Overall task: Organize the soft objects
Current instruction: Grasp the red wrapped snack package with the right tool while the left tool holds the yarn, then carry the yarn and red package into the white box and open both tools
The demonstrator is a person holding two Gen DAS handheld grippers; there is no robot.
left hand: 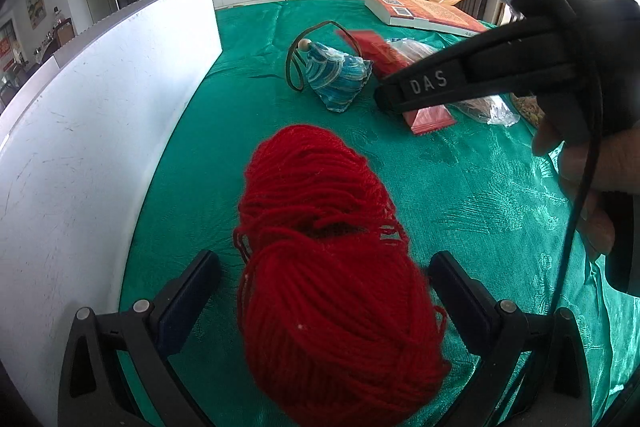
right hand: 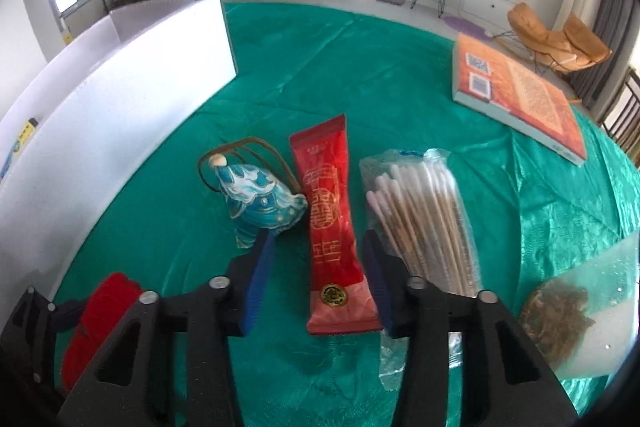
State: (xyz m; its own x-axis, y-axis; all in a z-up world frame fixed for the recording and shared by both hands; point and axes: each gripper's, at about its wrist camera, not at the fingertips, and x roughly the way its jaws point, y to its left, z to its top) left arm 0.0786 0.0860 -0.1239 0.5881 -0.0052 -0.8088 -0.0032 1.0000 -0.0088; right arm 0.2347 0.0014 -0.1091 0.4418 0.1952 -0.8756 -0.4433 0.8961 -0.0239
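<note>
1. Closest on the left side, left gripper (left hand: 324, 259) released, jaws wide, red yarn ball (left hand: 320, 187) sits between them on the green cloth (left hand: 460, 187); left pad clear of the yarn, right pad just beside it, no squeeze
2. Right side near, right gripper (right hand: 318, 239) straddles the red packet (right hand: 328, 211), jaws narrowed but not clamped; gap shows on the left pad, right pad at the packet edge
3. Just beside the packet: blue fish pouch (right hand: 260, 199) on its left, bag of cotton swabs (right hand: 424, 211) on its right, both close to the fingers
4. Off to the right, clear bag of dried brown stuff (right hand: 560, 319)
5. White box (right hand: 120, 99) along the left, book (right hand: 520, 99) far right, well apart
6. Step, judged: grasp stage, both grippers lined up, nothing lifted yet
7. Next, likely: close fully on packet and yarn, lift straight, carry to the box; watch the pouch and swabs, fingers could drag them
</note>
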